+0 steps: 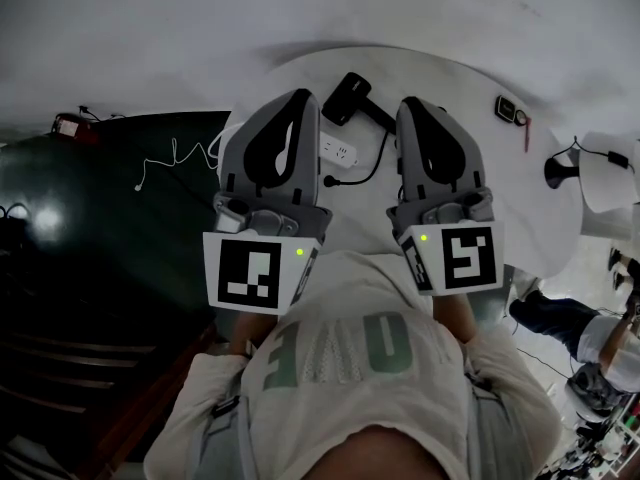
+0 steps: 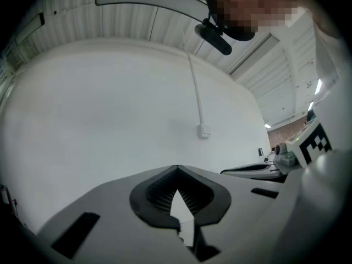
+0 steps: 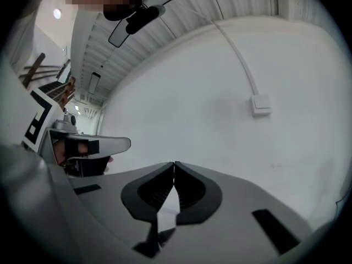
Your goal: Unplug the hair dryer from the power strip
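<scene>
Hair dryer [image 1: 349, 96], black: lies on round white worktop [image 1: 470, 78], near white power strip [image 1: 338, 151]. Its plug [image 1: 330, 180] sits just beside the strip's near edge. Left hand-held gripper [image 2: 176, 168] and right hand-held gripper [image 3: 174, 164]: jaws closed together, nothing between them.

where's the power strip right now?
Head view, centre: the power strip lies on the white table, between the left gripper and right gripper, just below the black hair dryer.

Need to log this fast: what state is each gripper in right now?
Left gripper: closed, holding nothing.
Right gripper: closed, holding nothing.
</scene>
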Available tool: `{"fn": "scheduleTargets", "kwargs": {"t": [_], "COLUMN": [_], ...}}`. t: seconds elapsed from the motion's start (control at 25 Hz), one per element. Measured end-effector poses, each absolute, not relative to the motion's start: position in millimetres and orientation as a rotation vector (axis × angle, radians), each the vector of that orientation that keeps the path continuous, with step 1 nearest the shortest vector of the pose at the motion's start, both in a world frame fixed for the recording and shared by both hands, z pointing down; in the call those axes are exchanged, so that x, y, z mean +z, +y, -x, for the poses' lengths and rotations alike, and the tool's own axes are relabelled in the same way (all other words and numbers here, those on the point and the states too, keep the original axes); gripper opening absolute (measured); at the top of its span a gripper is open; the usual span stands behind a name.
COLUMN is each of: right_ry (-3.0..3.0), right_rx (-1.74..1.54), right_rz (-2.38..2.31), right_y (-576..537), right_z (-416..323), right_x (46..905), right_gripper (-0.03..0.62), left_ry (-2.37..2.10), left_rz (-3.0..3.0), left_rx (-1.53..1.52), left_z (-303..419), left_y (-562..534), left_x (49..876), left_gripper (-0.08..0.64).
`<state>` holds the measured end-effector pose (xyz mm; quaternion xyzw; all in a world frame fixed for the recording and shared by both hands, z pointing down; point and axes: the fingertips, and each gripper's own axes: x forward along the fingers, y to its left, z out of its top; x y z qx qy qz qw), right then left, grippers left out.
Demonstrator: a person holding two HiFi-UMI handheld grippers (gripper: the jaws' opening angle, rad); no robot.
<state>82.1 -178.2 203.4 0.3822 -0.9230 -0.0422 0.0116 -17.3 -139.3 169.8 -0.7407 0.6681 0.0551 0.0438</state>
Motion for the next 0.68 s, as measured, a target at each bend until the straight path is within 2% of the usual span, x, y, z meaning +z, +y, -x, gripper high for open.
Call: {"fn": "scheduleTargets", "kwargs": {"t": [0.68], "right_ry": [-2.908], "right_rx": [-0.115], "right_rz": [-1.208], "right_y": [-179], "right_z": [-79], "right_x": [191], "right_gripper": [0.019], "left_ry": [2.031], "left_rz": [2.263], "left_rx": [0.188], "left_z": [21], "left_y": [-140], "left_x": [157], "left_gripper": [0.009]}}
